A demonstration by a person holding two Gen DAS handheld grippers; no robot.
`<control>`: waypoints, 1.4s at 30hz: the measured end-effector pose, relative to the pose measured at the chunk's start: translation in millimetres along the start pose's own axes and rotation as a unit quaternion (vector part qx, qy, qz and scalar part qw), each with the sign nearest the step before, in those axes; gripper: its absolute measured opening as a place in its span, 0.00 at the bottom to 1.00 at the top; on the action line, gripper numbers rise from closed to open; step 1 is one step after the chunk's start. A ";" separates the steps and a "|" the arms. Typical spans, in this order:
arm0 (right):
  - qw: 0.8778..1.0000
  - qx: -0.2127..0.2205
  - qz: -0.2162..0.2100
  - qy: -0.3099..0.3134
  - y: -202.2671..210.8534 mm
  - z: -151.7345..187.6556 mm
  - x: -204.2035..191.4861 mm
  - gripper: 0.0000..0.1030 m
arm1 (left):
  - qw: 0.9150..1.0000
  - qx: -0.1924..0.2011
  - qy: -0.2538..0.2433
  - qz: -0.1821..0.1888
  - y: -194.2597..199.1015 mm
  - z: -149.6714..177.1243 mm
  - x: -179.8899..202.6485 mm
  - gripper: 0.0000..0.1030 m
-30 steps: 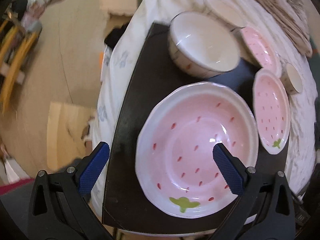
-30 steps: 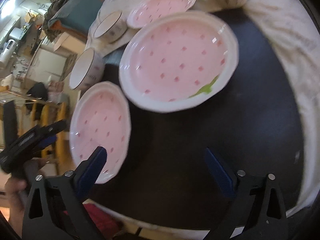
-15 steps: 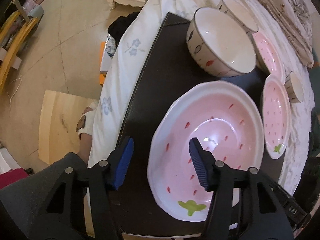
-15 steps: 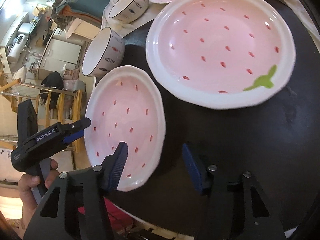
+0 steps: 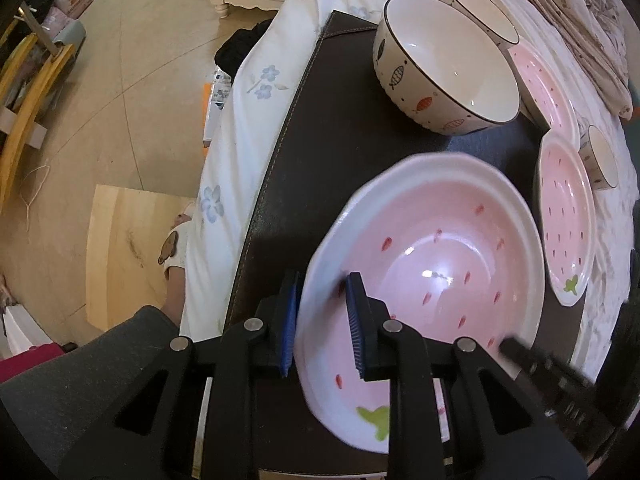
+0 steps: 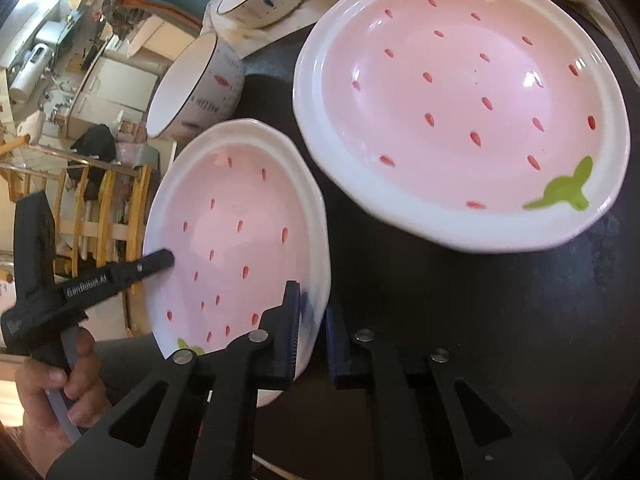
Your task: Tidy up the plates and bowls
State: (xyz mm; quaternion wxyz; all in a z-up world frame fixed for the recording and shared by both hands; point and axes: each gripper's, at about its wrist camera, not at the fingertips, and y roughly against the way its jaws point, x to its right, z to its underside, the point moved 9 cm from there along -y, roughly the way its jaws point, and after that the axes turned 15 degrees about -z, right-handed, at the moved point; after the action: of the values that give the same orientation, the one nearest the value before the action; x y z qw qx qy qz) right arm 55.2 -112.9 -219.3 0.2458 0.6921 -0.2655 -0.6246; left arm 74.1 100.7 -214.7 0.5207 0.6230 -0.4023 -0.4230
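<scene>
A pink strawberry-patterned deep plate (image 5: pixel 432 264) lies on the dark mat (image 5: pixel 328 128). My left gripper (image 5: pixel 320 316) is shut on its near-left rim, one pad inside and one outside. In the right wrist view my right gripper (image 6: pixel 312 332) is shut on the opposite rim of the same plate (image 6: pixel 236 232); the left gripper (image 6: pixel 80 292) shows at its far edge. A larger pink strawberry plate (image 6: pixel 460 100) lies beside it on the mat; it shows edge-on in the left wrist view (image 5: pixel 566 220).
A white fish-patterned bowl (image 5: pixel 444 68) stands on the mat's far end, also in the right wrist view (image 6: pixel 196 88). A second white bowl (image 5: pixel 476 16), another pink plate (image 5: pixel 544 80) and a small cup (image 5: pixel 600 160) sit behind. The table edge with floral cloth (image 5: pixel 240 128) drops to the floor on the left.
Both grippers moved in onto the deep pink plate and closed on its rim, one on each side. They were open a second ago.
</scene>
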 end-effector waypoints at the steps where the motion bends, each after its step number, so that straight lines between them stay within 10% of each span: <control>1: 1.000 -0.005 -0.002 0.000 -0.9 5.3 -0.7 0.13 | 1.000 -0.002 -0.009 0.000 0.3 1.7 1.9 0.20; 25: 1.000 0.003 0.004 0.001 -1.7 4.2 5.9 0.19 | 0.997 0.016 -0.077 -0.018 3.4 22.4 28.5 0.28; 42: 0.993 0.093 -0.066 0.004 64.1 -1.7 -15.0 0.19 | 0.995 0.036 -0.070 0.066 51.9 22.6 54.9 0.19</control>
State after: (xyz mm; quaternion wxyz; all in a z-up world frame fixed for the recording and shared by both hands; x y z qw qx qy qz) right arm 51.8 -150.0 -165.1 0.1398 0.7301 -0.2756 -0.6094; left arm 67.0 35.1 -171.5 0.4954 0.5823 -0.4931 -0.4151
